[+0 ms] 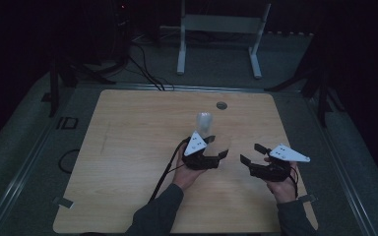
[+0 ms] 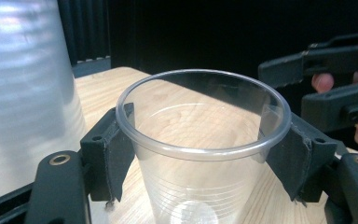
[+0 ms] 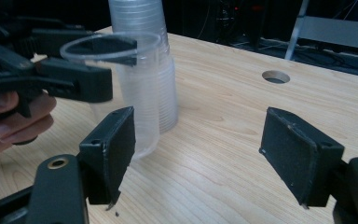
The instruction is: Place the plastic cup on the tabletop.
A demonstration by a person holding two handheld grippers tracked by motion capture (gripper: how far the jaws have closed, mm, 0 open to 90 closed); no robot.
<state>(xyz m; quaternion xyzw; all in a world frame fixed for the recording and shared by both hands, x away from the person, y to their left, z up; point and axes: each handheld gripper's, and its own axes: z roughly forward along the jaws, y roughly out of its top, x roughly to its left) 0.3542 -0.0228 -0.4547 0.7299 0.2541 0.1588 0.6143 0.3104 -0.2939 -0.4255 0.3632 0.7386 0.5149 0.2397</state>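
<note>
Dim room, pale wooden worktop [image 1: 128,162]: my left tongs [image 2: 205,154] pinch the clear cup [image 2: 200,140] by its rim, at six o'clock from the cup stack [image 3: 142,56]; I'd set it down level, right tongs [image 3: 198,154] spread and empty.

One single clear plastic cup [image 2: 204,154] is counted, beside one tall stack of nested clear plastic cups [image 3: 144,51]. Two black grippers are counted, and one round hole [image 1: 221,105] in the wooden tabletop [image 1: 128,147].
</note>
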